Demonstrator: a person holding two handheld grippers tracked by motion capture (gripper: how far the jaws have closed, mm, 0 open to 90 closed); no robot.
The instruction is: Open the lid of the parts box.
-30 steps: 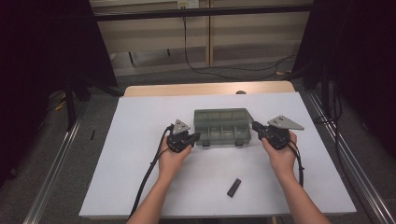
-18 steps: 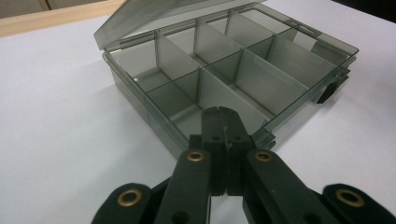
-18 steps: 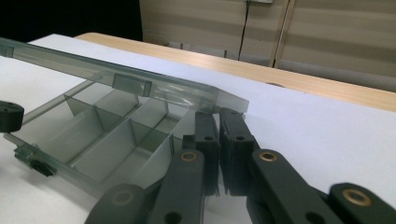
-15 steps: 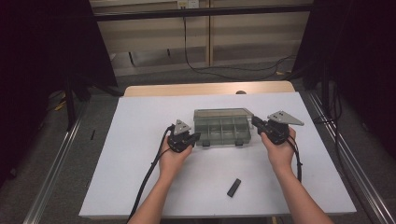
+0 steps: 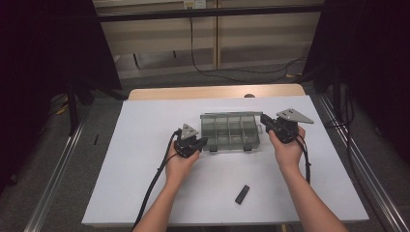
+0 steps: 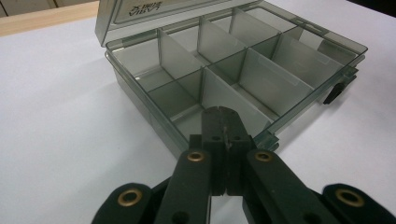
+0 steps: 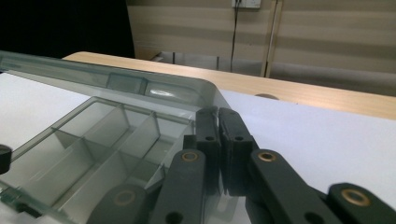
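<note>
A smoky transparent compartment box [image 5: 229, 131] lies mid-table, its lid [image 5: 227, 115] raised at the far side. Its dividers form several empty cells [image 6: 233, 70]. My left gripper [image 5: 205, 141] is shut with nothing between the jaws; its tips [image 6: 224, 114] sit over the box's near left corner. My right gripper [image 5: 263, 118] is shut too, at the box's far right corner. In the right gripper view its tips [image 7: 218, 112] lie against the lid's corner [image 7: 196, 93], above the cells [image 7: 93, 140]; I cannot tell whether they touch it.
A small black bar [image 5: 242, 194] lies on the white table [image 5: 145, 183] near the front edge. Black latches [image 6: 332, 93] hang on the box's front wall. A wooden strip [image 5: 212, 92] runs along the table's far edge, and metal rails [image 5: 53, 183] flank both sides.
My right gripper has edged slightly toward the box's far right corner. The left gripper and the box have stayed put.
</note>
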